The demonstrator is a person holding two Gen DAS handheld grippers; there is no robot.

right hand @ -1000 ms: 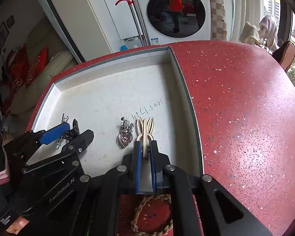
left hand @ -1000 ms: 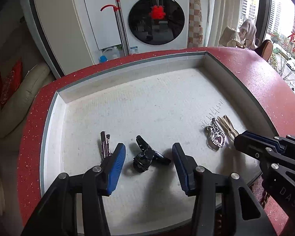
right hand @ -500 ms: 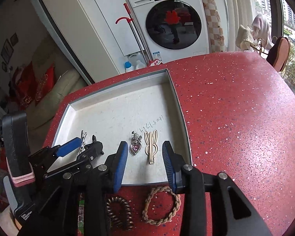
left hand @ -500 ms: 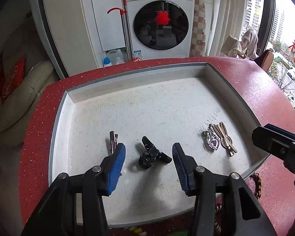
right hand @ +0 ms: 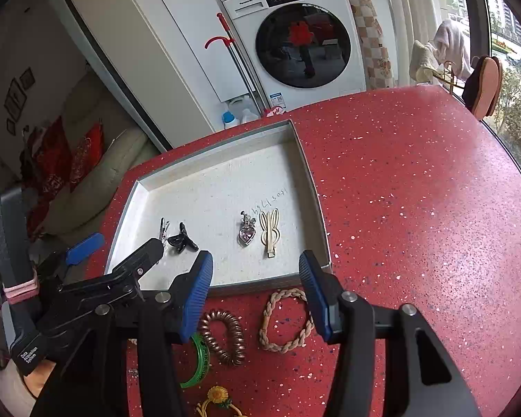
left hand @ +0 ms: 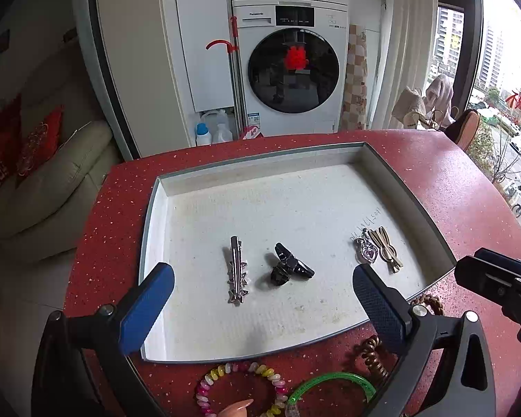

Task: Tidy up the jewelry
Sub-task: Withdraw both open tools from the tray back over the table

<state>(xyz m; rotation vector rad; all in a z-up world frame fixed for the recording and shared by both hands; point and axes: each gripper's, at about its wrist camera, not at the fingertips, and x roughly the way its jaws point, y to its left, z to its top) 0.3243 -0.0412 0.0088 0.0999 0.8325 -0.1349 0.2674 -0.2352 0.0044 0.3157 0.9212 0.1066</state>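
Four pieces already lie in the tray [left hand: 410,187], left to right: a silver spiked clip [left hand: 236,271], a black claw clip [left hand: 288,269], a heart pendant [right hand: 246,234] and a cream rabbit clip [right hand: 270,232]. Left on the red counter [right hand: 416,191], near the tray's front edge, are a bead bracelet [left hand: 239,378], a green bangle [left hand: 333,384], a brown coil tie [right hand: 225,335] and a braided ring [right hand: 284,319]. The task looks roughly half done. The left gripper [left hand: 260,309] and the right gripper [right hand: 255,295] hover over the near edge, both spread wide and empty.
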